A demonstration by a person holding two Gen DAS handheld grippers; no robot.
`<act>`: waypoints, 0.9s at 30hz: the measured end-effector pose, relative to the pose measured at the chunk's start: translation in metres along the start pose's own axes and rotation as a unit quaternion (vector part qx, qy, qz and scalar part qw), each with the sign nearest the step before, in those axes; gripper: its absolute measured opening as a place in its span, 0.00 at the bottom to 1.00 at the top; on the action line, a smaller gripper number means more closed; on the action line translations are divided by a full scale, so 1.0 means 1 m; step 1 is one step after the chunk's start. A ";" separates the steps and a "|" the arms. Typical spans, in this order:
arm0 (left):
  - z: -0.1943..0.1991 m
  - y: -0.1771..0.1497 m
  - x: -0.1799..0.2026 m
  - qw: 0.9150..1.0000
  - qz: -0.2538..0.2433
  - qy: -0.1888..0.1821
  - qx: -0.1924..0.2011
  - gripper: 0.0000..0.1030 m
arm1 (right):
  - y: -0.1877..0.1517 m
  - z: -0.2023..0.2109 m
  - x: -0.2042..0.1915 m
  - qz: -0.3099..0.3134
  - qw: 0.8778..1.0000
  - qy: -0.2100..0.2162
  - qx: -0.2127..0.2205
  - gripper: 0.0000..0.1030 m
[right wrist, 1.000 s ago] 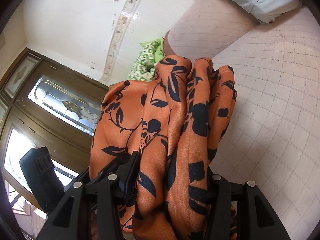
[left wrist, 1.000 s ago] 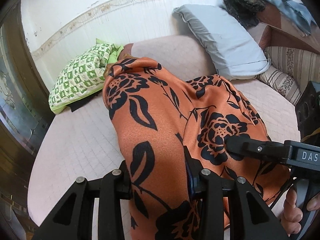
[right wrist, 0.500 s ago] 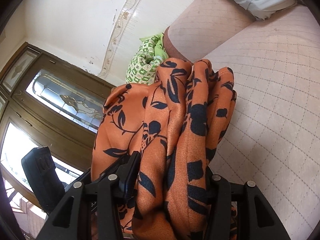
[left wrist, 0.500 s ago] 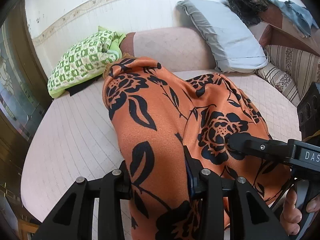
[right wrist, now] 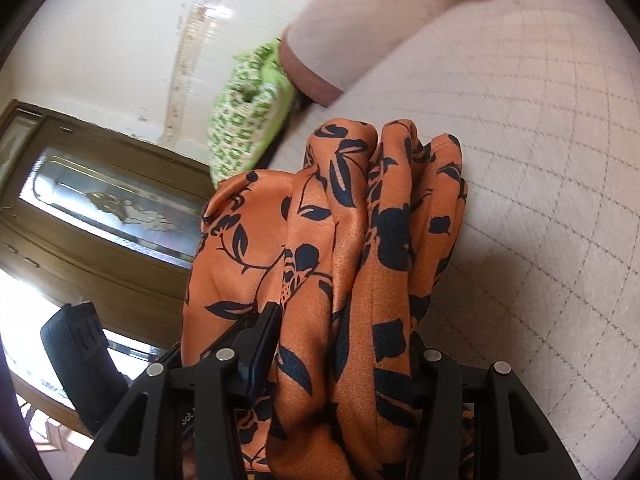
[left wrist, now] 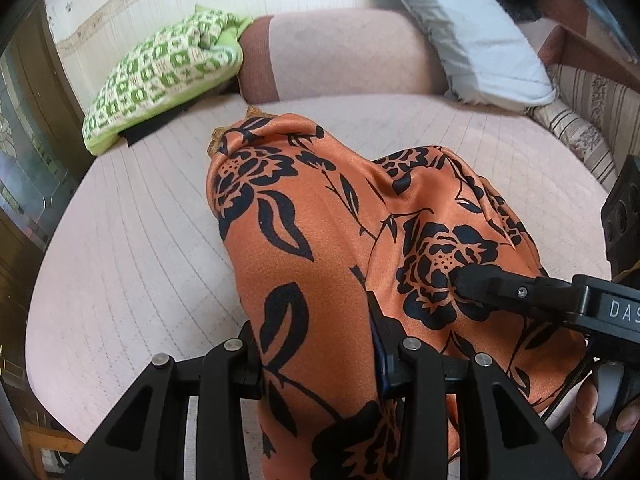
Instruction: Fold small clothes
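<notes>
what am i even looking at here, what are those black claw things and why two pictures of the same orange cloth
No robot here: a person holds a two-finger tool in each hand, with a wide-angle camera on each tool looking along its fingers. One picture comes from each tool.

In the left camera's picture, the left hand-held gripper is clamped on the orange floral garment. The other tool reaches in from the right, with the person's hand below it.

In the right camera's picture, the right hand-held gripper pinches a bunched part of the same garment.

Beneath is a pale quilted bed with a green patterned pillow and a grey pillow.
</notes>
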State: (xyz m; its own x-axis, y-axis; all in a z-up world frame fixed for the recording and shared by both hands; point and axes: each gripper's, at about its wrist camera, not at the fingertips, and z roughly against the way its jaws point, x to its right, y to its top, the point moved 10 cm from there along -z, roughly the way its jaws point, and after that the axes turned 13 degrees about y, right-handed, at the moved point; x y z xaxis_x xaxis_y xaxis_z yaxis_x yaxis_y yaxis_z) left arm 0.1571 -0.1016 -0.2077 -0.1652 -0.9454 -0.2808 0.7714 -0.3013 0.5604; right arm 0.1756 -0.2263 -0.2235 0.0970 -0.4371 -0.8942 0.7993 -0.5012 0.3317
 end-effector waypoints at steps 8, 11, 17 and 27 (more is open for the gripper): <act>-0.050 -0.023 -0.004 0.998 0.014 0.003 -0.061 0.50 | -0.001 -0.029 0.034 -0.014 0.998 -0.053 -0.020 0.51; -0.048 -0.021 -0.009 0.997 0.018 -0.002 -0.070 0.58 | 0.001 -0.033 0.046 -0.048 0.997 -0.048 -0.021 0.57; -0.018 -0.003 -0.029 0.998 0.016 0.042 -0.037 0.63 | 0.009 -0.018 0.034 -0.020 0.997 -0.076 -0.010 0.63; 0.110 0.056 -0.049 0.980 0.048 0.088 0.173 0.91 | 0.033 0.067 -0.038 0.172 0.958 -0.186 0.132 0.67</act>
State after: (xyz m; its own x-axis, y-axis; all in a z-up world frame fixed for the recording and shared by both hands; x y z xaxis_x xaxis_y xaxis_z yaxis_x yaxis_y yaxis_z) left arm 0.1403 -0.0862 -0.0770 0.0297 -0.9444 -0.3273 0.5184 -0.2654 0.8129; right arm 0.1591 -0.2763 -0.1587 0.0699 -0.8220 -0.5652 0.5750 -0.4298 0.6962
